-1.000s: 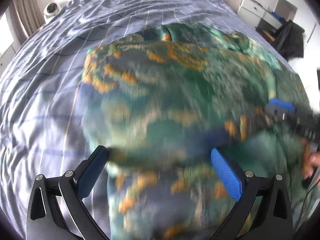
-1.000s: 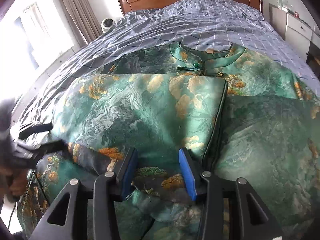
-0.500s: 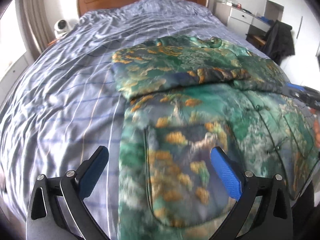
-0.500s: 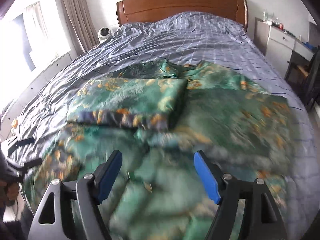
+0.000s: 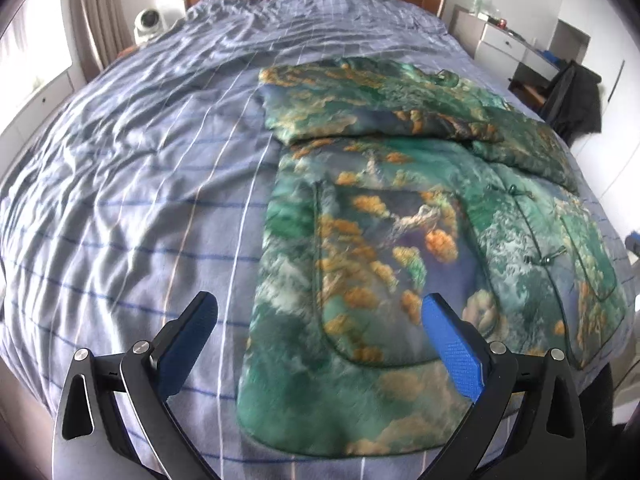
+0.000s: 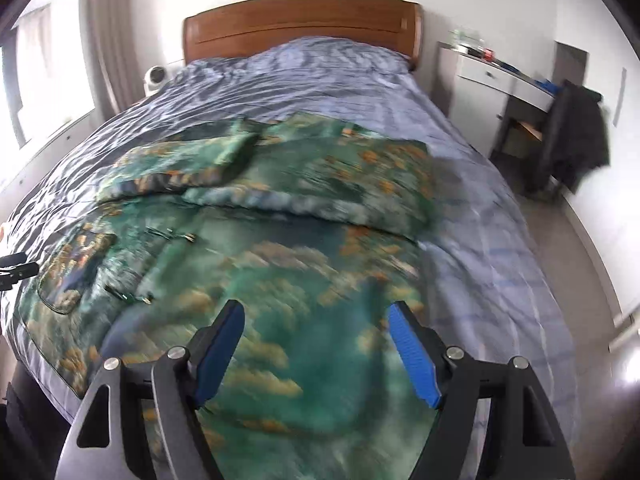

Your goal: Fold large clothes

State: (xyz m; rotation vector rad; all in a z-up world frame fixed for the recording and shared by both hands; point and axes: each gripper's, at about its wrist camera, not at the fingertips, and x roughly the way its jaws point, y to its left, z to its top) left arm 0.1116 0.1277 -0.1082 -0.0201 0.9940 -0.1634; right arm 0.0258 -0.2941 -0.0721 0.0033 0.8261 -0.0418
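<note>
A large green padded jacket with orange and white cloud patterns (image 5: pixel 400 232) lies flat on the bed, both sleeves folded across its upper part. It also shows in the right wrist view (image 6: pixel 260 264). My left gripper (image 5: pixel 318 320) is open and empty above the jacket's lower left hem. My right gripper (image 6: pixel 316 328) is open and empty above the jacket's lower right part. The left gripper's tips (image 6: pixel 16 268) show at the left edge of the right wrist view.
The bed has a blue checked cover (image 5: pixel 140 168) and a wooden headboard (image 6: pixel 300 28). A white fan (image 6: pixel 154 78) stands at the bed's far left. A white dresser (image 6: pixel 492 80) and a chair with dark clothes (image 6: pixel 576 136) stand to the right.
Both grippers let go of the folded sleeves and pulled back toward the foot of the bed, jaws opening wide. The sleeves now rest across the jacket's chest.
</note>
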